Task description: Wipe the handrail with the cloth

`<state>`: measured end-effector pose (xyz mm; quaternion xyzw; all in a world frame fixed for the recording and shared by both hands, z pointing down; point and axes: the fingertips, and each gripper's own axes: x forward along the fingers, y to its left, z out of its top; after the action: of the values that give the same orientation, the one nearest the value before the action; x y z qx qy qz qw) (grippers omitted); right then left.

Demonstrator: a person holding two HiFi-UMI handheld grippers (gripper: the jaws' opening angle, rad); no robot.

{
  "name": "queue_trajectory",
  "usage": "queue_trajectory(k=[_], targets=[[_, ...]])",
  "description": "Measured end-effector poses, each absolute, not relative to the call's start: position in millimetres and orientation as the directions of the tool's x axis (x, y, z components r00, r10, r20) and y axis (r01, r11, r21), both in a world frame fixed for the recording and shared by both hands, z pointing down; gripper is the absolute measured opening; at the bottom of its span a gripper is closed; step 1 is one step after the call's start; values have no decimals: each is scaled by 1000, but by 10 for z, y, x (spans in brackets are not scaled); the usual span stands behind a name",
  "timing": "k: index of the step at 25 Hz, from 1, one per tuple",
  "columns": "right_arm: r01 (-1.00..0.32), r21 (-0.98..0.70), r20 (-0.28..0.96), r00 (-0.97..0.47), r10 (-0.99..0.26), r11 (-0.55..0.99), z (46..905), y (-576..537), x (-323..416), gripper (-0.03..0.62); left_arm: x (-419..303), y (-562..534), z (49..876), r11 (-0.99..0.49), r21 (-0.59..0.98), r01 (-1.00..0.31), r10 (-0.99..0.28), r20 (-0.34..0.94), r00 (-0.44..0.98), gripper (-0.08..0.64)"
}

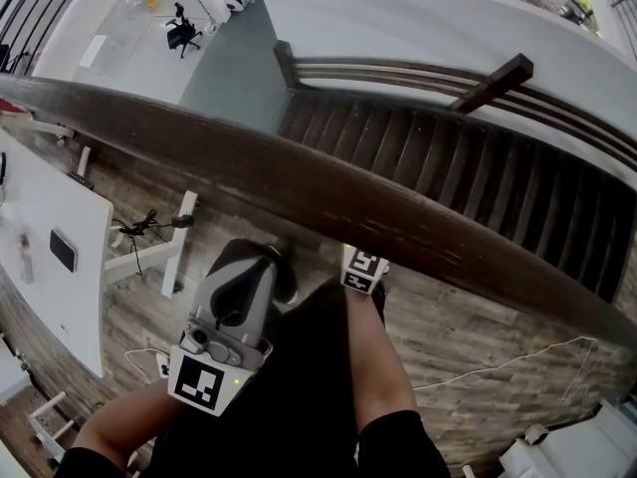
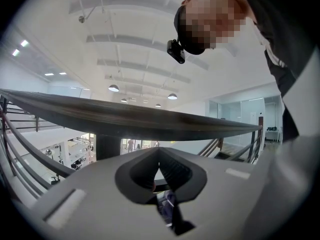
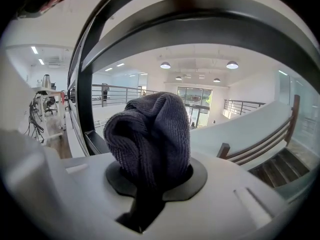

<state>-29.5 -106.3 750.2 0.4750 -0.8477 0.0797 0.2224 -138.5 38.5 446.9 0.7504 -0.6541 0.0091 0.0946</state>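
my right claw (image 3: 156,171) is clenched on the bunched dark grey-blue knitted cloth (image 3: 150,131). the wad stands up out of the jaws and fills the space between them, with a tail hanging down through the slot. the cloth touches nothing but my own jaws. just past it, in the right gripper view, the broad dark brown wooden handrail (image 3: 210,26) arcs overhead, so i am looking up at its underside from below and from my own side of it. the cloth sits under the rail, apart from it, and the top face is what i take to be in need of wiping. in the head view the rail's long axis runs across in front of me from upper left down to lower right. my right claw's marker cube is tucked right at the near edge, about midway along the visible stretch. my left claw (image 2: 159,168) is pinched together with nothing in it. it hangs further back towards my body and to the left, also looking up at the rail's underside. the right claw is clearly the nearer one, and it has the cloth. i judge the next move is to lift it up and over the near edge onto the top, then run it along that diagonal.
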Motion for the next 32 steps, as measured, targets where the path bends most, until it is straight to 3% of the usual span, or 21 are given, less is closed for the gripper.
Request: queue_trajectory(k=[32], targets=[[-800,111,460,-484,-744,589,7602,-1138,573,67,-686,386,4283,-148,123,-981,-979,123,163,0]])
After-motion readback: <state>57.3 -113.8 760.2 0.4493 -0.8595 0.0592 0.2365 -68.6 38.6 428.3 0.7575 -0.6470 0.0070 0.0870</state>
